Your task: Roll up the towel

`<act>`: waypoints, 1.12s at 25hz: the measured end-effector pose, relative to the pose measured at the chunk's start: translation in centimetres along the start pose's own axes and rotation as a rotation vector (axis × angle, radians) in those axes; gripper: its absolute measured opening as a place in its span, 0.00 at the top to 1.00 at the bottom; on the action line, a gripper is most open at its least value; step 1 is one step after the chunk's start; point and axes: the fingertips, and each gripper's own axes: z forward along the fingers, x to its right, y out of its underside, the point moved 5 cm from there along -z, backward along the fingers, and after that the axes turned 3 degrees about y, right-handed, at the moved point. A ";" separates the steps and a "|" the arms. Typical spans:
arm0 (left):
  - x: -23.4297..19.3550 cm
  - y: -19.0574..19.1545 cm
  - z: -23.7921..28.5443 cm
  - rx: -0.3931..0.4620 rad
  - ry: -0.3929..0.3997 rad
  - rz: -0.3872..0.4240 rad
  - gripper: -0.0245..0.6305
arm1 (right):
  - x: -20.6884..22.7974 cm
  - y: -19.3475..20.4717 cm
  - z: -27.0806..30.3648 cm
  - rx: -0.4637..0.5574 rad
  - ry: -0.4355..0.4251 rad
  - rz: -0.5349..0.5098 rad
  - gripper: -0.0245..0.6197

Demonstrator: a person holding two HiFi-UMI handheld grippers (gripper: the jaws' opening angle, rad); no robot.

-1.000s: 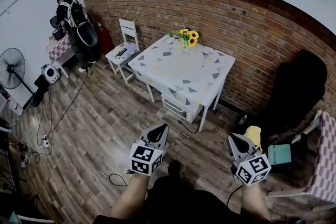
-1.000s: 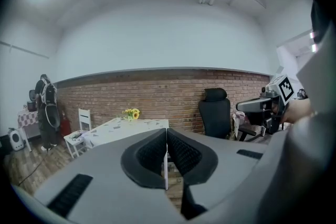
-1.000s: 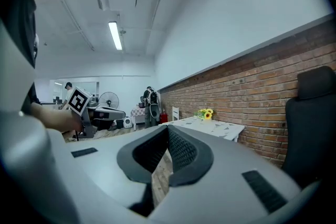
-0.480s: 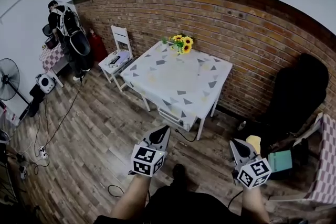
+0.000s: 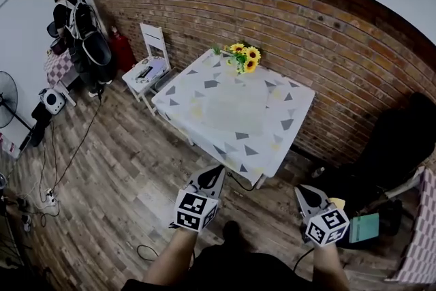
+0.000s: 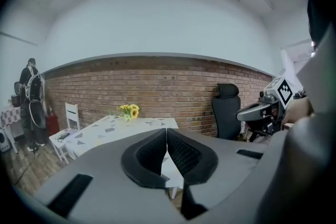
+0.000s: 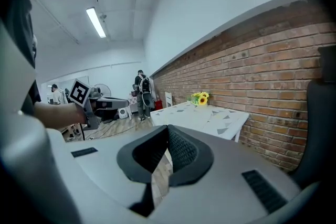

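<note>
near me, low in the head view, i hold the left gripper (image 5: pixel 214 171) and the right gripper (image 5: pixel 300 190) side by side above the wood floor (image 5: pixel 116 160), both aimed at the table (image 5: pixel 197 88) just beyond them. each gripper view shows its own jaws clenched pad to pad with nothing between them, so both are empty. the table stands against the brick wall (image 5: pixel 313 31) on the far side, covered by a white cloth with grey triangles. a paler patch lies flat near the middle of the tabletop, and i think that is the towel (image 5: pixel 238 109), though from this far off i cannot be sure. neither gripper touches the table. a bunch of sunflowers (image 5: pixel 245 56) stands at the table's far edge, close to the wall. a white chair (image 5: pixel 151 54) sits just left of the table with small things on its seat. far left, a person (image 5: pixel 75 20) in dark clothes stands by the wall, and a fan (image 5: pixel 7 97) is at the left edge. a black office chair (image 5: pixel 402 140) is on the right.
</note>
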 end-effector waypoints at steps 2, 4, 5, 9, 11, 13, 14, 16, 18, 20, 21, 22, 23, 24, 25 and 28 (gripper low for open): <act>-2.3 -0.3 1.4 0.003 -0.005 -0.010 0.93 | 0.1 -1.3 2.7 -0.018 -0.017 -0.021 0.94; -4.4 -0.5 2.6 0.009 -0.009 -0.025 0.93 | 0.3 -2.8 4.9 -0.027 -0.028 -0.050 0.94; -5.2 -0.7 3.1 0.014 -0.009 -0.027 0.93 | 0.5 -3.6 5.8 -0.028 -0.029 -0.062 0.94; -7.5 -1.6 4.6 0.017 0.000 -0.026 0.93 | 1.3 -6.3 8.5 -0.022 -0.014 -0.092 0.94; -8.0 -1.7 5.4 0.013 0.004 -0.041 0.93 | 1.7 -7.0 9.8 -0.035 -0.021 -0.101 0.94; -8.5 -1.2 6.4 -0.004 0.007 -0.049 0.93 | 1.9 -7.2 11.3 -0.051 -0.039 -0.111 0.94; -8.8 -0.8 7.0 -0.017 0.006 -0.051 0.93 | 2.0 -7.2 12.1 -0.059 -0.047 -0.113 0.94; -9.5 -0.1 8.3 -0.046 -0.003 -0.059 0.93 | 2.3 -7.4 13.7 -0.073 -0.064 -0.115 0.94; -9.9 0.1 9.8 -0.070 -0.011 -0.070 0.93 | 3.2 -7.6 15.2 -0.088 -0.086 -0.128 0.94; -10.3 0.1 11.2 -0.091 -0.019 -0.077 0.93 | 4.6 -7.7 16.9 -0.101 -0.112 -0.165 0.94; -10.6 0.0 11.9 -0.100 -0.026 -0.079 0.93 | 5.4 -7.8 17.8 -0.104 -0.125 -0.191 0.94; -10.9 -0.2 12.8 -0.106 -0.034 -0.078 0.93 | 6.3 -8.0 18.8 -0.106 -0.134 -0.215 0.94; -11.3 -0.5 13.7 -0.111 -0.040 -0.075 0.93 | 7.3 -8.4 19.7 -0.107 -0.138 -0.234 0.94; -11.6 -0.8 14.8 -0.114 -0.045 -0.070 0.93 | 8.3 -8.8 20.5 -0.108 -0.140 -0.244 0.94; -11.9 -1.3 15.9 -0.118 -0.051 -0.065 0.93 | 9.4 -9.1 21.4 -0.109 -0.143 -0.249 0.94; -12.8 -2.5 18.9 -0.134 -0.071 -0.058 0.93 | 11.6 -9.4 24.0 -0.120 -0.174 -0.245 0.94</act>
